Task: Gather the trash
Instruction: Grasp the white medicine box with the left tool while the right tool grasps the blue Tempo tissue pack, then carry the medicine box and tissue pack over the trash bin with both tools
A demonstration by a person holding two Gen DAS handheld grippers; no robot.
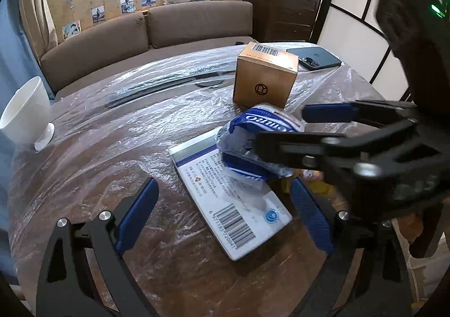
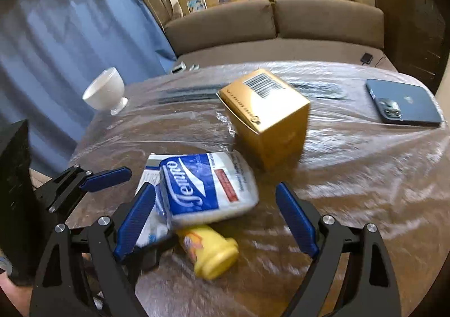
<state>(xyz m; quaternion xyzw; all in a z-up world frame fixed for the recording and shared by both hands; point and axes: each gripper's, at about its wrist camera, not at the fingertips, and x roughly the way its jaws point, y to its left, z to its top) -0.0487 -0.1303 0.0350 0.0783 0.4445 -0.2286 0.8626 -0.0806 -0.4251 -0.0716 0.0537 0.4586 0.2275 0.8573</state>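
Yellow bottle [image 2: 209,250] under tissue pack [image 2: 208,186]; gold box [image 2: 267,117] behind.

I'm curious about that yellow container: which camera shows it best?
The right wrist view: the yellow bottle lies on its side, mostly exposed, below the Tempo tissue pack. The left wrist view shows only yellow scraps behind the right gripper.

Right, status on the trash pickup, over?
Left gripper open; right gripper open. Blue-and-white plastic tissue pack between right gripper's pads, ungripped. Yellow plastic bottle underneath, gold cardboard box beyond.
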